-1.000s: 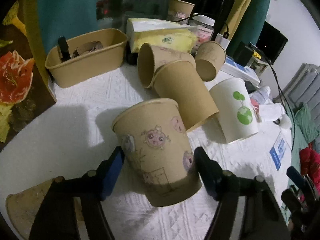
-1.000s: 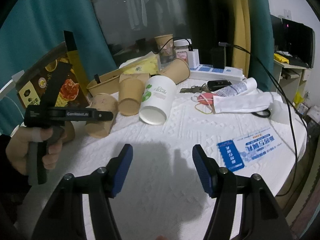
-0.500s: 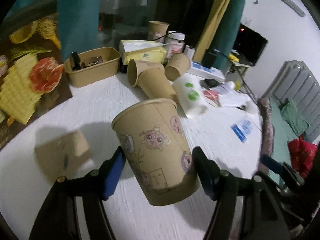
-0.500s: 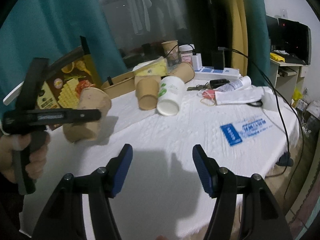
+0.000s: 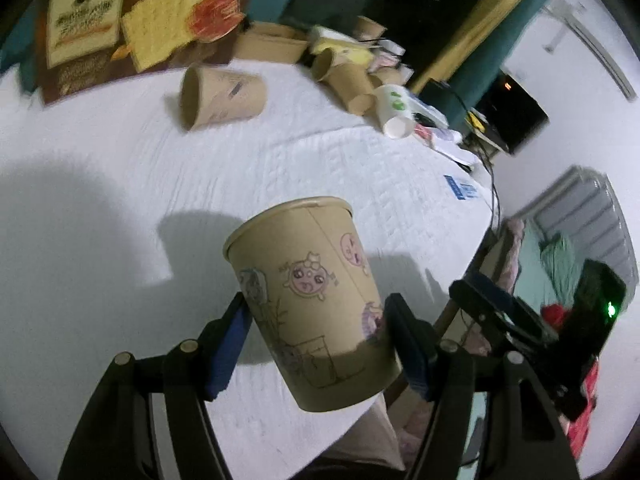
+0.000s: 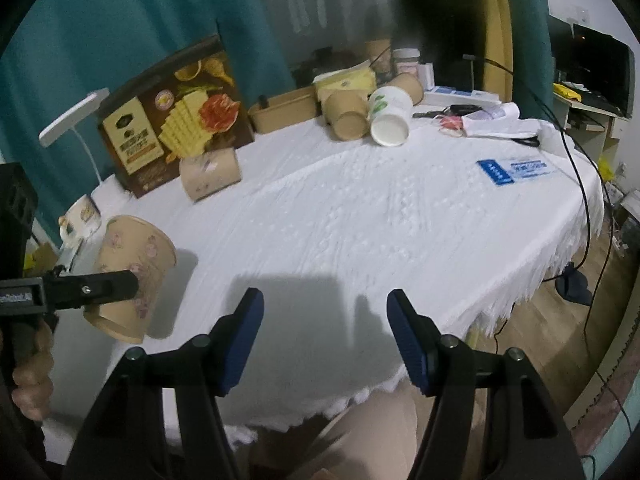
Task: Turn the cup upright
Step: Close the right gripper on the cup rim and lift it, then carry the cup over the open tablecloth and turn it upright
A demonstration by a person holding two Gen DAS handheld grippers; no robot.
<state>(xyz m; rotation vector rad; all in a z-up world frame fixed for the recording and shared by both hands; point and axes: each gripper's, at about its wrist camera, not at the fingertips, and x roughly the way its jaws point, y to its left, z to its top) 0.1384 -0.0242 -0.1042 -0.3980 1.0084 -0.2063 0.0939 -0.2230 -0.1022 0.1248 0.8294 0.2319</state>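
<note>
The left gripper (image 5: 316,340) is closed on the cup (image 5: 308,300), rim toward 12 o'clock above the table (image 5: 100,220) edge, ready to stand it, while the right gripper (image 6: 324,336), which has just been opening, holds nothing.

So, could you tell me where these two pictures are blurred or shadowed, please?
Left wrist view: the far cups and the snack box smear with motion blur, while the cartoon-printed paper cup in the left claw stays sharp; dark shadows fall on the white tablecloth. Right wrist view: fisheye bends the table edge, and the right claw casts a shadow ahead.
</note>
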